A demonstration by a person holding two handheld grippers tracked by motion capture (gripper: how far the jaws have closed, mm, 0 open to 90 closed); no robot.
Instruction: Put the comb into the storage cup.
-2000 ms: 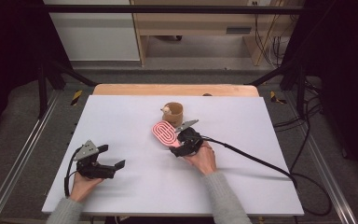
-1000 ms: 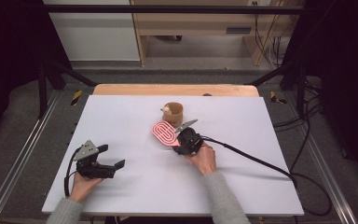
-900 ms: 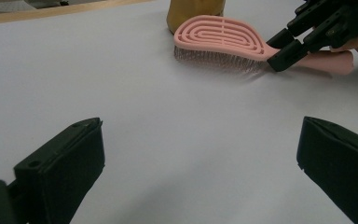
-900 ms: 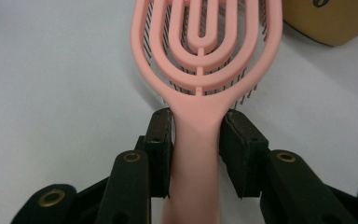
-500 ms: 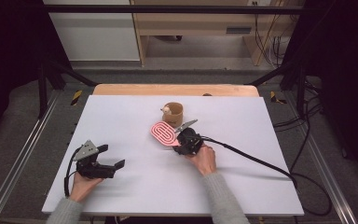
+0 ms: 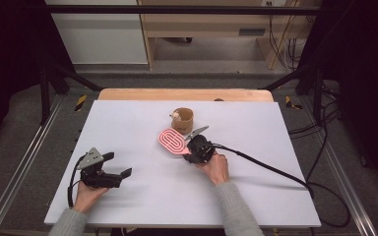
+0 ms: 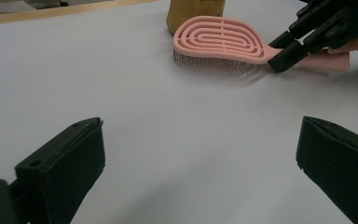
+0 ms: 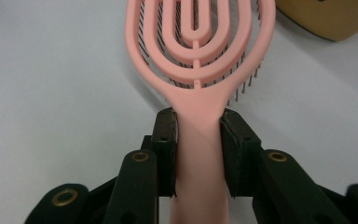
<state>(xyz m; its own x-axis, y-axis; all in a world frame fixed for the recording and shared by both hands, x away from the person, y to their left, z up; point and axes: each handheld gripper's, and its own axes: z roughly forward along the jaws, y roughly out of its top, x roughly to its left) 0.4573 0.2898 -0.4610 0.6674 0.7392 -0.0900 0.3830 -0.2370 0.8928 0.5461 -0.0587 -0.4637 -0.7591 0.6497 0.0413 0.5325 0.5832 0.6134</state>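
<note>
The brush is pink, with an oval head of looped ribs and a short flat handle. It lies near the middle of the white table, bristles down, its head pointing away from the person and a little to their left. In the right gripper view the brush runs straight up the picture, dark bristles showing through the gaps between the ribs and along the edges of the head.

The right gripper is clamped on the handle just behind the head. Its two black pads press against the handle's two sides, and the handle passes back between the jaws. The right hand holds it from behind, and a black cable trails off to the right across the table.

Just beyond the head stands a brown cup, close to the brush; whether they touch cannot be told. Something small and pale sits at its rim, too small to make out. The left gripper view shows the brush in front of the cup.

The left gripper rests well apart from the brush, near the table's front left, held by the left hand. Its jaws stand wide open with bare table between them, pointing towards the brush.
</note>
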